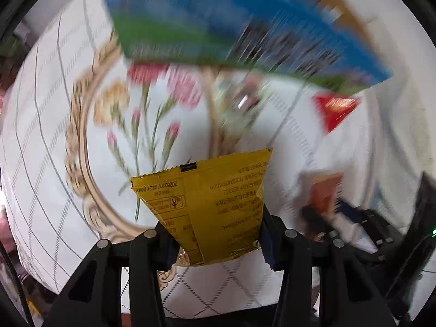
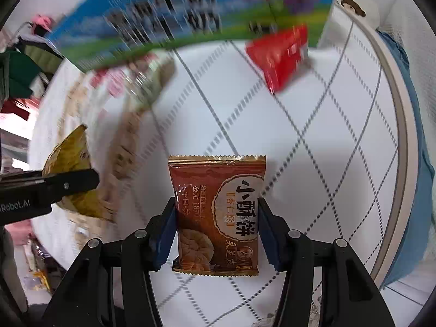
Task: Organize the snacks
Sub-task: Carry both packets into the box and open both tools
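Here, left claw (image 1: pixel 215 234) clenched on a yellow snack packet (image 1: pixel 212 207) above the floral plate (image 1: pixel 81 147), right claw (image 2: pixel 216 226) grasping a brown pastry packet (image 2: pixel 218 212) over the quilted tabletop (image 2: pixel 327 150), blue-green box (image 2: pixel 190 13) and red packet (image 2: pixel 280 54) beyond.

White diamond-quilted tablecloth (image 2: pixel 313 141) with floral medallion (image 1: pixel 141 125), brightly lit.

Wrist cams, close, tablecloth (image 1: pixel 41 136) shared

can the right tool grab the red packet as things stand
Probably not: the right tool is already shut on the brown snack packet, though the cloth up to the red packet looks bare.
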Demonstrator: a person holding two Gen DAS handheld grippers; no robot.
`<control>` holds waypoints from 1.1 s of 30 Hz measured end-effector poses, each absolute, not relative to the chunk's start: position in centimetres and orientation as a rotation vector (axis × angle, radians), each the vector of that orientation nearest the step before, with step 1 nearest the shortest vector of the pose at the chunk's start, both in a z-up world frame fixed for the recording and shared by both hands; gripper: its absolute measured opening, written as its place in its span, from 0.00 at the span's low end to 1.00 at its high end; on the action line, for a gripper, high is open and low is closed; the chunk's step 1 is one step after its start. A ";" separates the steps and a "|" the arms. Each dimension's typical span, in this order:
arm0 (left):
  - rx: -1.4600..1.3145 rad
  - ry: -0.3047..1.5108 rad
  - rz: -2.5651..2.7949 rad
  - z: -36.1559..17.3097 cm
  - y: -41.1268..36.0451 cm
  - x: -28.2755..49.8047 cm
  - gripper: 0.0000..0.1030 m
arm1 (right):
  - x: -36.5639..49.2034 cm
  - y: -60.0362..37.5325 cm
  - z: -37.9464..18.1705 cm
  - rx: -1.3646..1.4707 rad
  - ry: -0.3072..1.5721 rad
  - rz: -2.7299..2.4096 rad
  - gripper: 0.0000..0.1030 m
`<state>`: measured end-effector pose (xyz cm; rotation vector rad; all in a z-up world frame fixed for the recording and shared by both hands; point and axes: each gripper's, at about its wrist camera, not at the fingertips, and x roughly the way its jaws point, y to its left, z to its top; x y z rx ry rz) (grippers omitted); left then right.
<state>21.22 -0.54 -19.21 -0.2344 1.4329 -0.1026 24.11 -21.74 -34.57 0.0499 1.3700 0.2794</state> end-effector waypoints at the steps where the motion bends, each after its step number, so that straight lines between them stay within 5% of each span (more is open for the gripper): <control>1: -0.237 1.404 -0.120 -17.5 -0.8 21.8 0.44 | 24.3 -21.8 -33.3 0.071 1.350 0.296 0.56; 9: -0.158 1.228 -0.178 -6.7 -1.2 29.5 0.44 | 29.8 -22.9 -22.3 0.183 1.142 0.372 0.56; 16: -0.047 1.279 -0.076 -7.4 2.3 38.7 0.44 | 41.0 -22.8 -17.1 0.146 1.029 0.346 0.56; 30: -0.031 1.510 0.028 -15.9 5.7 47.3 0.45 | 59.8 -19.6 -25.8 0.054 1.344 0.306 0.56; 33: -0.086 1.504 0.049 -15.9 6.5 47.6 0.70 | 61.5 -18.8 -27.5 0.051 1.411 0.308 0.71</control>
